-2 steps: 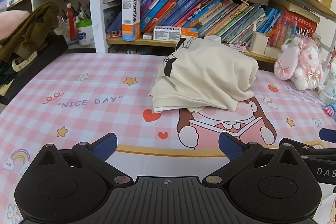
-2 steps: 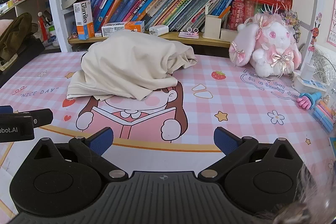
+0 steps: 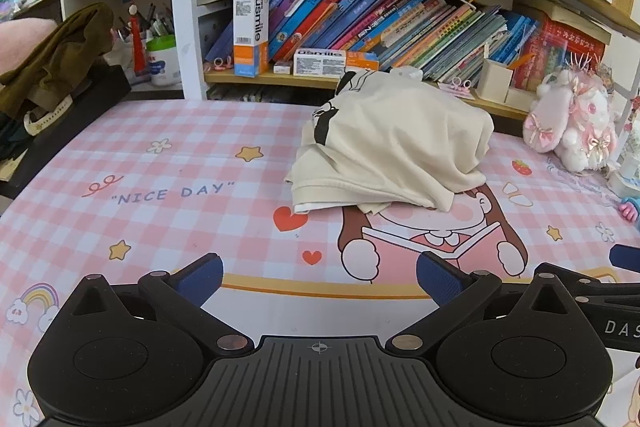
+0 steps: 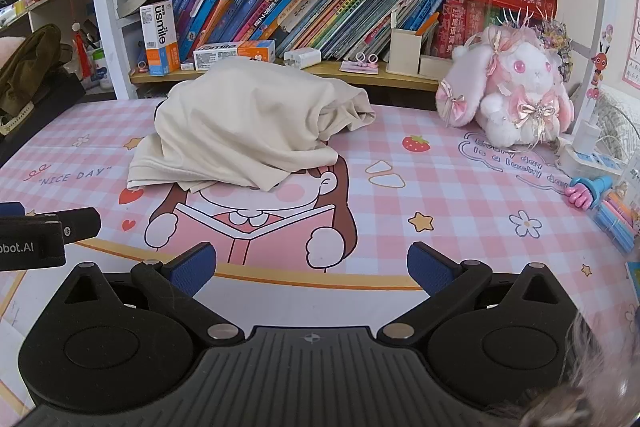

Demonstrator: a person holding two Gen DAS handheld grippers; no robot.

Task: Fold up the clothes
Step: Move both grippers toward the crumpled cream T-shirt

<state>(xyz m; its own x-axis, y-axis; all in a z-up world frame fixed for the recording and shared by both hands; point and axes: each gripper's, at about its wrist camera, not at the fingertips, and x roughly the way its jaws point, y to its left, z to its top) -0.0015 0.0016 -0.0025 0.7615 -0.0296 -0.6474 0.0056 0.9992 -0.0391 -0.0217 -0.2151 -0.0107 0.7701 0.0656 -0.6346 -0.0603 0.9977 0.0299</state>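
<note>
Left view, our left gripper (image 3: 318,277) spread wide and empty above bare pink checked cloth (image 3: 160,195), crumpled shirt (image 3: 392,143) well ahead by the bookshelf (image 3: 360,27), right view, our right gripper (image 4: 312,267) wide and empty, shirt (image 4: 248,131) ahead left, plush rabbit (image 4: 516,91) far right.

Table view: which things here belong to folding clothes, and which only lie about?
For the job:
cream garment, crumpled in a heap
left gripper, open
right gripper, open

Just lying about:
plush rabbit
toothpaste boxes
books
olive cloth
</note>
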